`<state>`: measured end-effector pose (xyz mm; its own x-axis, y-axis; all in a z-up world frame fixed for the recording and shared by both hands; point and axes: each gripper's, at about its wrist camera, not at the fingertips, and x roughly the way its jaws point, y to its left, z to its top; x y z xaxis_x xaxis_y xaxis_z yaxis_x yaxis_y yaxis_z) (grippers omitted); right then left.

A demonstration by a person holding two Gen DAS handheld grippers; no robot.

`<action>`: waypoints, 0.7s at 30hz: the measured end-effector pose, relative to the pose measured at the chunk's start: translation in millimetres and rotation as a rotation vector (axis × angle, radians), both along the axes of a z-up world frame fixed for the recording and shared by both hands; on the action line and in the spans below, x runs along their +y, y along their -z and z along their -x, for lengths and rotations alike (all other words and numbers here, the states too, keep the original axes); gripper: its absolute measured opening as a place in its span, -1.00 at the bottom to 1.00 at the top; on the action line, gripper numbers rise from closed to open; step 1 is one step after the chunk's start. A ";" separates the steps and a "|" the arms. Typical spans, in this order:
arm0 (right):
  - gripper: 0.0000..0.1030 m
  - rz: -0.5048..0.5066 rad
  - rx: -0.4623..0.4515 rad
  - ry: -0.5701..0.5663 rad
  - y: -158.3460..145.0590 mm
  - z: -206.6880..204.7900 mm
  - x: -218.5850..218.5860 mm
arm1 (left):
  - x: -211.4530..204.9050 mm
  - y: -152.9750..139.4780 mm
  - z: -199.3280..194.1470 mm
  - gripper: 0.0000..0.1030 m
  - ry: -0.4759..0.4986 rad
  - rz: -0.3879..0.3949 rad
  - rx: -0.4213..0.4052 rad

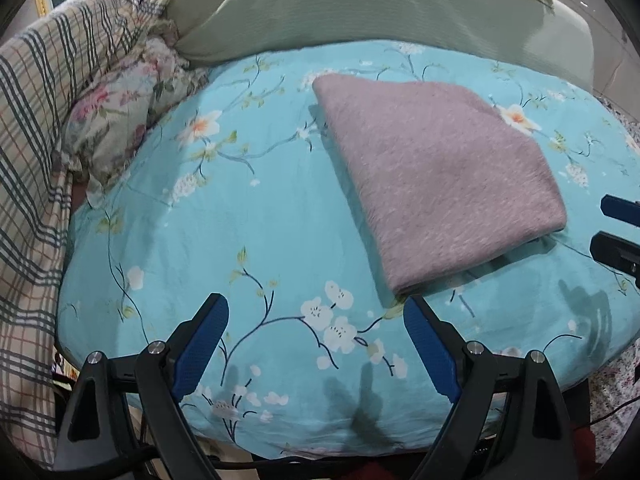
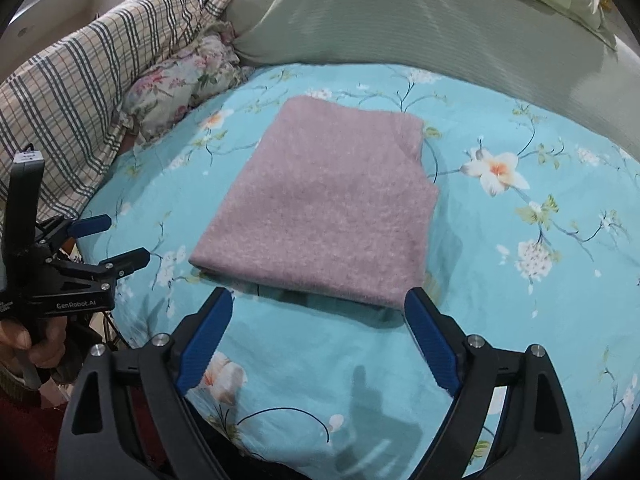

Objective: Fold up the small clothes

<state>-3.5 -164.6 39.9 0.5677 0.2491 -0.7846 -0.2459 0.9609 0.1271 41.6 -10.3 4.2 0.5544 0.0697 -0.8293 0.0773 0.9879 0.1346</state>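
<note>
We hold both grippers, left [image 1: 316, 320] and right [image 2: 319, 316], with jaws wide and empty, the folded cloth [image 2: 320, 208] at 12 o'clock on the bed [image 2: 500, 280].

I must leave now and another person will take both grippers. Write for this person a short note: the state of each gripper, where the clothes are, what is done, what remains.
Left gripper: open, empty, above the blue floral bedsheet, left of the garment.
Right gripper: open, empty, just before the garment's near edge.
Pink knit garment: lies flat on the sheet, already folded into a neat rectangle, nothing touching it.
Done: this piece looks folded and released.
Left: no other small clothes to fold are in view; the plaid blanket and pillows behind are bedding. Perhaps one more fold or setting it aside, if wanted.
</note>
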 end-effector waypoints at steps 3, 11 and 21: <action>0.71 -0.004 0.016 -0.007 5.7 -3.0 4.9 | 5.2 5.1 -4.1 0.75 -0.008 0.008 0.010; 0.71 0.009 0.030 -0.031 8.0 -15.3 14.6 | 5.8 2.9 -17.0 0.75 -0.008 0.013 -0.004; 0.71 0.016 0.017 -0.017 0.6 -37.1 9.8 | -5.9 -5.4 -31.0 0.75 0.010 0.015 -0.025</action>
